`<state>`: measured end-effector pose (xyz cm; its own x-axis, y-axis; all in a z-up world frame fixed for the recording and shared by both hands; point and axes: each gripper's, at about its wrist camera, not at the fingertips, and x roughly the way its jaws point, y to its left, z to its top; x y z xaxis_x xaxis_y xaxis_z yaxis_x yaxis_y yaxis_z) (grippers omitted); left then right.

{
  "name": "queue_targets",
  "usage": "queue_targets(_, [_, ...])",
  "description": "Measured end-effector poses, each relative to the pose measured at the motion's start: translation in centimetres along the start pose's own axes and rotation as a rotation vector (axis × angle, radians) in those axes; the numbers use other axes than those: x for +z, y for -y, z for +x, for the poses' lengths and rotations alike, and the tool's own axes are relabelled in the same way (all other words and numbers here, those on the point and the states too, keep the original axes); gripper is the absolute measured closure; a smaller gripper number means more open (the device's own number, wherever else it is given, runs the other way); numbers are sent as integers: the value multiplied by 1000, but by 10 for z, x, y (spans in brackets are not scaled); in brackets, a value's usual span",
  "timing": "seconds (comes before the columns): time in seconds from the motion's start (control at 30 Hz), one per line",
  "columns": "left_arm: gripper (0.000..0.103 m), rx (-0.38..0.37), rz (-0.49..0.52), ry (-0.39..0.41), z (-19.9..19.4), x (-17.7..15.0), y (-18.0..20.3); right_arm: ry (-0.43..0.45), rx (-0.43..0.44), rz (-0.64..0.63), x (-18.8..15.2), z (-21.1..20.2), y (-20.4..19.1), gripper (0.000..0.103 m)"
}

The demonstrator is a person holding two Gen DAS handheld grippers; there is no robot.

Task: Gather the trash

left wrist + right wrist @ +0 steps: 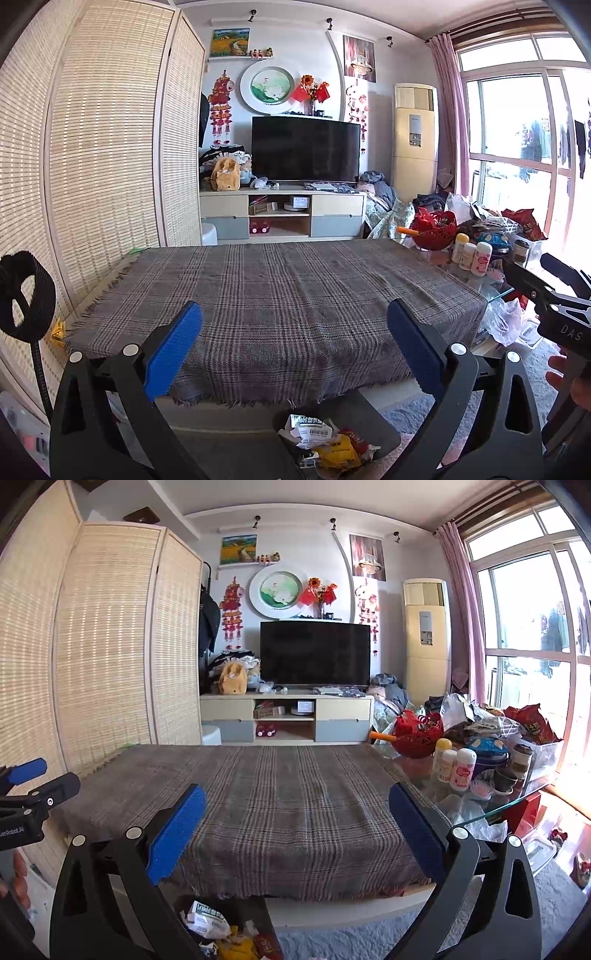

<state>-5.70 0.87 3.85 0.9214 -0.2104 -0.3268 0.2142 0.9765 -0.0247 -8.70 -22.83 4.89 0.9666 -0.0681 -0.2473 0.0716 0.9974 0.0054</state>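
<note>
A dark trash bin (384, 432) stands on the floor in front of the table, holding crumpled white, yellow and red wrappers (328, 443); the wrappers also show in the right wrist view (225, 934). My left gripper (295, 343) is open and empty, held above the bin at the table's near edge. My right gripper (297, 827) is open and empty, beside it to the right. The table (280, 295) is covered by a grey plaid cloth with nothing lying on it.
A glass side table (517, 805) at the right carries bottles (461, 768), a red basket (417, 734), cups and snack bags. A bamboo screen (92, 147) runs along the left. A TV cabinet (282, 214) stands at the back. A grey rug (369, 938) covers the floor.
</note>
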Motion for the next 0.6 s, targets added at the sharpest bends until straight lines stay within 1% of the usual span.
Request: queue_targets(0.6, [8, -4, -2, -2, 0, 1, 0, -4, -1, 8, -3, 2, 1, 3])
